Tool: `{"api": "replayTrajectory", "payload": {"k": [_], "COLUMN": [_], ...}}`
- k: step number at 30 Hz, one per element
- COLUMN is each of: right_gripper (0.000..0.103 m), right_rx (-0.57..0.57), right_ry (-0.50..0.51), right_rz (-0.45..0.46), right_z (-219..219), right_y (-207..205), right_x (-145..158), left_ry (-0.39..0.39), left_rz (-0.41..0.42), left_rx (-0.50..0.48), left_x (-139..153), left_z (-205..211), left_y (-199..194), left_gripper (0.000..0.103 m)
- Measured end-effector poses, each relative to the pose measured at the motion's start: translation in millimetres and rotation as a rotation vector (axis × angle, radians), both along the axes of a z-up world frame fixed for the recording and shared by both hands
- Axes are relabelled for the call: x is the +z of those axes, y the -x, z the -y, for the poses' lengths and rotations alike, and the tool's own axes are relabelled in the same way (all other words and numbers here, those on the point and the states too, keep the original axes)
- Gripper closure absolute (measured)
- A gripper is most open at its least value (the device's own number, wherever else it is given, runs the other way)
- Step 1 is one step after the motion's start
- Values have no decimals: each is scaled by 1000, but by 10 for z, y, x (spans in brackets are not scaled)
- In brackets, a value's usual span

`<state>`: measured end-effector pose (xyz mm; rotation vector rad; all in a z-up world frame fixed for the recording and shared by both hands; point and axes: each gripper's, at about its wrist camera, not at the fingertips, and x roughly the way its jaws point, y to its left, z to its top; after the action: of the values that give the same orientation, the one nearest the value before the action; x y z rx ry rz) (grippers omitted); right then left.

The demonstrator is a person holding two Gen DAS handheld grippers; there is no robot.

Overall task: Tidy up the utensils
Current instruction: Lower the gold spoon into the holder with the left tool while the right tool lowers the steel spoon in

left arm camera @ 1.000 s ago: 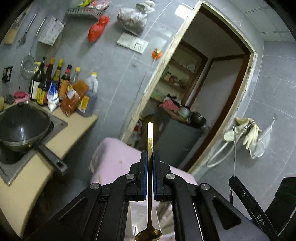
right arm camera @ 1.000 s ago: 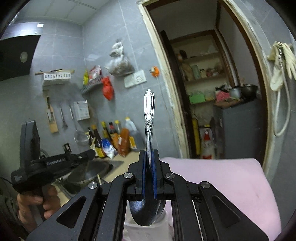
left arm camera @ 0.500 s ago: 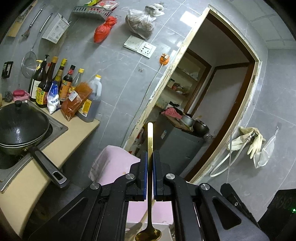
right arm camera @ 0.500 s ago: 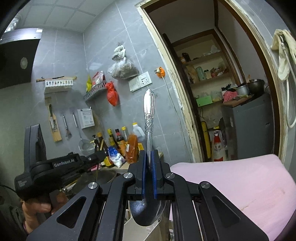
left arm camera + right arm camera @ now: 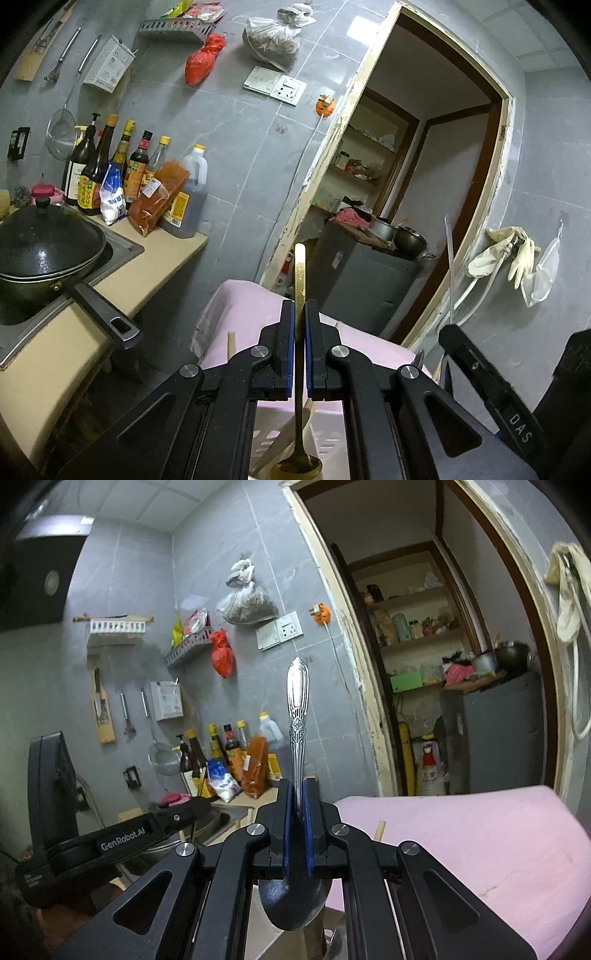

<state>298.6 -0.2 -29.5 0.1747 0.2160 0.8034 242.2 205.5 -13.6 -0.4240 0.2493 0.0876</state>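
My left gripper (image 5: 300, 306) is shut on a slim gold spoon (image 5: 300, 273). Its handle points up past the pads and its bowl hangs low near the camera. My right gripper (image 5: 298, 786) is shut on a silver spoon (image 5: 297, 701) with an ornate handle standing upright; its broad bowl hangs below the pads. Under both grippers lies a pink surface (image 5: 461, 834) with a pale slotted holder (image 5: 325, 439) in front of it. Chopstick ends (image 5: 231, 341) stick up from there. The left gripper's body (image 5: 122, 840) shows at the left of the right wrist view.
A beige counter (image 5: 122, 273) on the left carries a black lidded wok (image 5: 44, 243) with its handle jutting out, and several sauce bottles (image 5: 110, 166). Utensils hang on the grey tiled wall (image 5: 125, 716). An open doorway (image 5: 413, 192) leads to a grey cabinet (image 5: 365, 280).
Both grippers have sunk with their spoons still held. The counter, bottles and doorway sit higher in both views, and more of the pink surface and the chopstick ends have come into view.
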Motion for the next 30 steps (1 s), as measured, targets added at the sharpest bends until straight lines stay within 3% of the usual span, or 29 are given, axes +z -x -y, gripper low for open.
{"api": "replayTrajectory", "payload": {"k": [9,24,30], "right_gripper": [98,98,87], "right_rx": [-43,-101,-126], "right_ry": [59,95,92], "right_rz": [60,58,58], "right_z": [-82,-5,101], "right_y": [161,263,380], "right_x": [-233,-332,-148], "left_ry": [-36,-37,-40], "left_rz": [0,-24,-40], "left_rx": [-12,-58,-79], "left_x": [-140,-119,24], "left_z": [32,80,136], "left_y": [38,158,259], "left_gripper": [100,100,99]}}
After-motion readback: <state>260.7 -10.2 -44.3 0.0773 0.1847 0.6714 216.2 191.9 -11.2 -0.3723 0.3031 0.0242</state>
